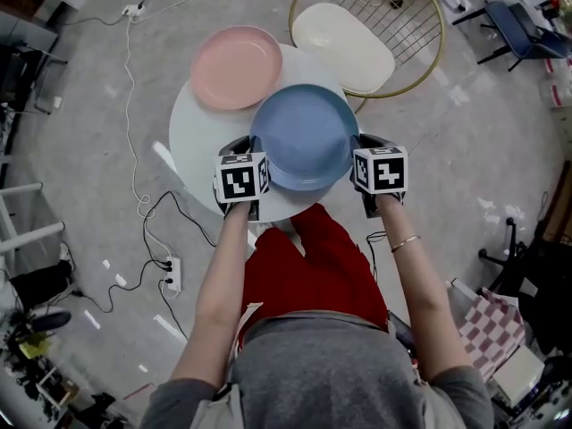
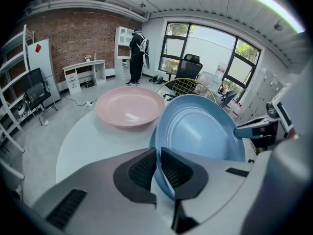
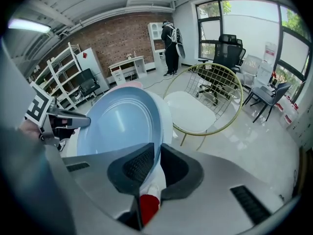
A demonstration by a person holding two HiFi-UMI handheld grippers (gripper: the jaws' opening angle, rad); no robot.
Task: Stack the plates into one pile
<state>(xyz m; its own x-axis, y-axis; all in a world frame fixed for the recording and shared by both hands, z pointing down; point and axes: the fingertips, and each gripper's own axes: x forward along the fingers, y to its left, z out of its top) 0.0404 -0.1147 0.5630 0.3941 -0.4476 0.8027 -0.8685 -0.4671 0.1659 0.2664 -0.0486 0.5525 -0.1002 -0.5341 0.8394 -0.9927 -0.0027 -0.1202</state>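
Pale blue plate (image 1: 304,137); soft pink plate (image 1: 236,67); white bench (image 1: 192,141). Left gripper (image 2: 159,155) and right gripper (image 3: 157,153): grey bodies, black ribbed pads (image 2: 143,169), black-and-white square markers. Red trousers (image 1: 313,266), grey top (image 1: 331,374). Chair (image 1: 344,43): cream seat, gold wire frame. Mottled grey floor (image 1: 89,105). Red-brown brick wall (image 2: 73,38). Pink-and-white checked cloth (image 1: 492,324).

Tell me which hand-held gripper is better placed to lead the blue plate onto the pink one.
Left, probably. The left hand-held gripper and the right hand-held gripper clamp opposite rims of the blue plate, but the pink plate lies toward the left side, so left can lead.
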